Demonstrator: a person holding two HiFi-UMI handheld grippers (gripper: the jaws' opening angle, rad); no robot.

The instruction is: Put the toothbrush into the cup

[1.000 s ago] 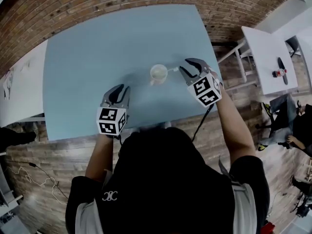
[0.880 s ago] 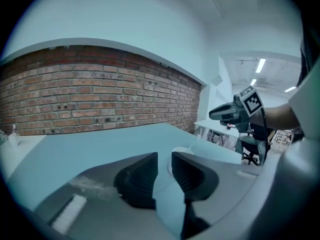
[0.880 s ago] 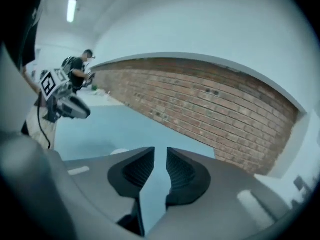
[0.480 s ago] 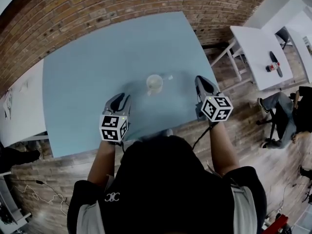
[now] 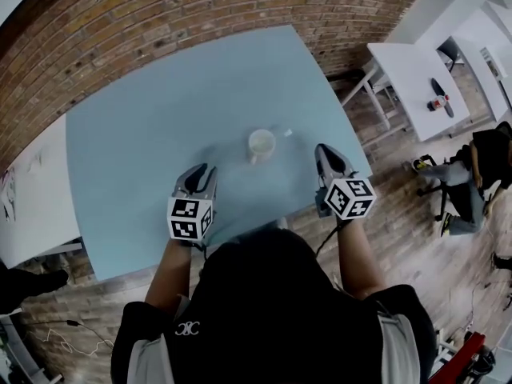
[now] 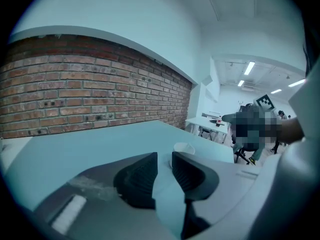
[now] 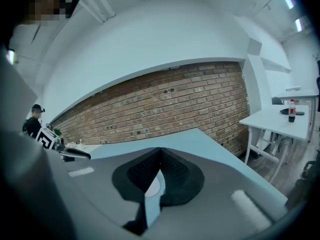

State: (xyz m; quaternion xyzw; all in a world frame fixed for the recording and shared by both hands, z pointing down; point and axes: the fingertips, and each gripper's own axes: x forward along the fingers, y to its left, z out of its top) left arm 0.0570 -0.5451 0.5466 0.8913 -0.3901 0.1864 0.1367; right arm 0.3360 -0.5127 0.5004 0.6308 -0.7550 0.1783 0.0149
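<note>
Toothbrush (image 5: 283, 132) in the cup (image 5: 261, 143)
The cup stands mid-counter (image 5: 160, 118), the handle leaning out to the right. Your left tool (image 5: 202, 170) has its jaws spread and empty; your right tool (image 5: 324, 150) is closed on nothing.

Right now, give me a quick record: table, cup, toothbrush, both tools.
table: blue, nearly bare
cup: upright on the table, ahead of and between the two tools, touched by neither
toothbrush: a pale sliver at the cup's right rim, likely it; too small to confirm
left tool: open, empty, over the table's near edge
right tool: shut, empty, right of the cup
</note>
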